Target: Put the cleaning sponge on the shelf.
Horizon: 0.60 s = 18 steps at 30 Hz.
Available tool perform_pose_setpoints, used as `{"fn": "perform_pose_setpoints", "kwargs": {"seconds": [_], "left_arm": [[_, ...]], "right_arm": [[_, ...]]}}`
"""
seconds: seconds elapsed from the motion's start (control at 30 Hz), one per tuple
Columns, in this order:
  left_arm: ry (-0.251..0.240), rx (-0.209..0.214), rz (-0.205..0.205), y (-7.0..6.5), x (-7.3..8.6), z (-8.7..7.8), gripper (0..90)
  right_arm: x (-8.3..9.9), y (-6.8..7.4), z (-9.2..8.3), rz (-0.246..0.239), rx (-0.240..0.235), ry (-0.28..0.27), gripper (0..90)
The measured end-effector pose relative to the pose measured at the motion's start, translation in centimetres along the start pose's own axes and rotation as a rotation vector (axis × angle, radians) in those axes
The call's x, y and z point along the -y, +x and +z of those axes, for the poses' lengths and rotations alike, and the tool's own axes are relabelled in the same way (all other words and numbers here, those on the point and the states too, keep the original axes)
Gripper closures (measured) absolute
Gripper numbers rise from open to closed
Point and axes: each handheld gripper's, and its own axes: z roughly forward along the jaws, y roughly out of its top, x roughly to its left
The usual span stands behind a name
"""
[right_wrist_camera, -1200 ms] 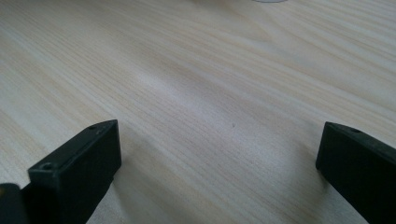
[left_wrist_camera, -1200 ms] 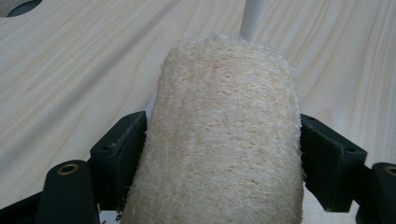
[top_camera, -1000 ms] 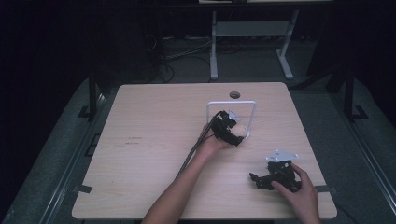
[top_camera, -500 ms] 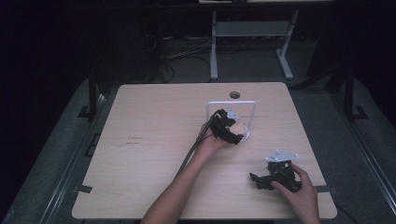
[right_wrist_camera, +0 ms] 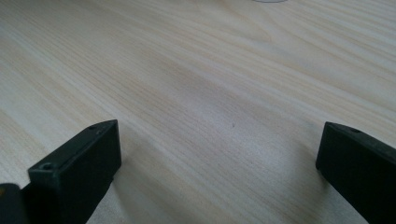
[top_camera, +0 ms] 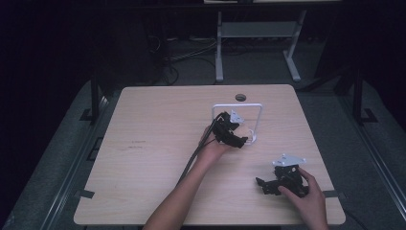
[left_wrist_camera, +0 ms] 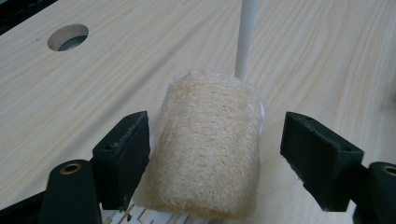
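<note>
A beige, coarse-fibred sponge (left_wrist_camera: 208,149) lies on the slotted white base of a white wire stand (top_camera: 237,105), just in front of the stand's upright post (left_wrist_camera: 246,37). My left gripper (left_wrist_camera: 217,123) straddles the sponge. Its jaws have just been closing with the sponge between them: the left pad (left_wrist_camera: 123,156) sits at the sponge's side, while the right pad (left_wrist_camera: 317,156) still stands apart from it. In the high view my left gripper (top_camera: 242,139) is at the foot of the stand. My right gripper (top_camera: 262,184) rests near the table's front right, open over bare wood (right_wrist_camera: 219,140).
The wooden table (top_camera: 158,143) has a round cable hole (top_camera: 240,97) at its far edge, behind the stand. The left gripper's cable (top_camera: 191,160) trails along the forearm. Dark floor and metal frames surround the table.
The left gripper has barely shifted at the foot of the stand. The right hand and its gripper have stayed where they were.
</note>
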Motion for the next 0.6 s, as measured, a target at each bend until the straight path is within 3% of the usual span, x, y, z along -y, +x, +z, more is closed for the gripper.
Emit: {"fn": "perform_pose_setpoints", "kwargs": {"seconds": [0.43, 0.6], "left_arm": [[-0.031, 0.035, 0.002, -0.1, 0.1, -2.6, 39.6], [-0.053, 0.078, -0.007, -0.3, 0.3, -3.6, 53.0]], "right_arm": [[0.0, 0.0, 0.0, 0.002, 0.002, 0.002, 0.0], [0.0, 0.0, 0.0, 0.000, 0.004, 0.002, 0.0]]}}
